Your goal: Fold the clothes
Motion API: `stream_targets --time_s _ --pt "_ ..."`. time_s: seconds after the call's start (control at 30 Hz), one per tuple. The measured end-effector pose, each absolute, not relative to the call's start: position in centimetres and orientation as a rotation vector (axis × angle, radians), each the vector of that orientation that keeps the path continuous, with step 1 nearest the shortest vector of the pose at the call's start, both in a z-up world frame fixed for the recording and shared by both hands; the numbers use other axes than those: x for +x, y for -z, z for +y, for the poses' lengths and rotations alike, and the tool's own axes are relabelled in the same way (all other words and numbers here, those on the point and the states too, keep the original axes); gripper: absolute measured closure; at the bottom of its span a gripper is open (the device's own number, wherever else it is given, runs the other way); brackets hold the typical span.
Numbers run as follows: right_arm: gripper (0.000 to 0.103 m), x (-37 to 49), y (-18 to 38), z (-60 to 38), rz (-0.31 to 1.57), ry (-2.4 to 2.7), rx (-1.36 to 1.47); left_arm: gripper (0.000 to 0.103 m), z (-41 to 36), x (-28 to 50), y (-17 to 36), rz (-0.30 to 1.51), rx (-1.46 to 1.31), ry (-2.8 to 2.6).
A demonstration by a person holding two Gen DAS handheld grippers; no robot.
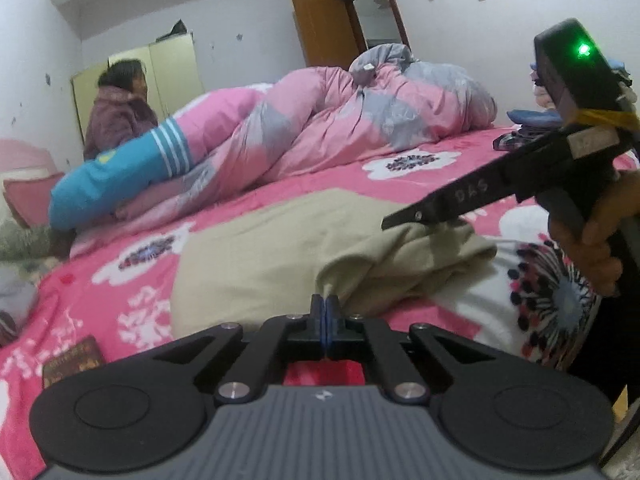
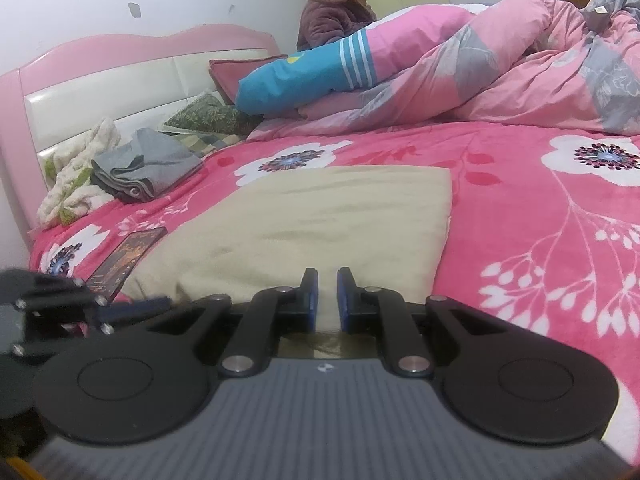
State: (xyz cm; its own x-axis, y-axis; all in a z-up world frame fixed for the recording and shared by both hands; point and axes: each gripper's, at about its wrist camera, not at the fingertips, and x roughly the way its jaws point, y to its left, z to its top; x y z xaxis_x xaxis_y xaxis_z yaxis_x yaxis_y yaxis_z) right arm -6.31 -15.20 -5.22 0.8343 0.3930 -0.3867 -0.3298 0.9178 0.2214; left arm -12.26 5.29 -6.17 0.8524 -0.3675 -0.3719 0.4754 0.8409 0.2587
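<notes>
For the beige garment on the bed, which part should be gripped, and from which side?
Grip the beige garment along its near edge, coming in low from the bedside. That edge already bunches up off the pink sheet, so fingers can pinch it; the far part lies flat.

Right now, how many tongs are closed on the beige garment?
2. The left tongs pinch a raised fold at the near edge of the beige garment; the right tongs clamp its bunched edge further to the right.
</notes>
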Motion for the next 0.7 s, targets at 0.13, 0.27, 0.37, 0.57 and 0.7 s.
stream_targets --time_s 0.13,0.27,0.37,0.57,0.7 --pt "0.093 -6.4 5.0 -15.2 0.445 -0.383 0.135 0.102 5.5 -12.3 6.4 0.319 0.372 0.462" --pt "0.090 -6.8 4.2 -15.4 0.418 -0.413 0.149 0.101 5.8 -12.5 6.8 0.345 0.390 0.464" --pt "0.084 -7.3 3.2 -15.2 0.385 -0.442 0.118 0.095 6.8 -12.9 6.5 0.352 0.359 0.472" --pt "0.082 -7.5 2.4 -15.9 0.367 -0.476 0.143 0.085 8.9 -13.0 3.7 0.287 0.227 0.485" --pt "0.079 -6.8 2.2 -15.3 0.383 -0.548 0.125 0.068 8.2 -11.7 3.1 0.275 0.282 0.490"
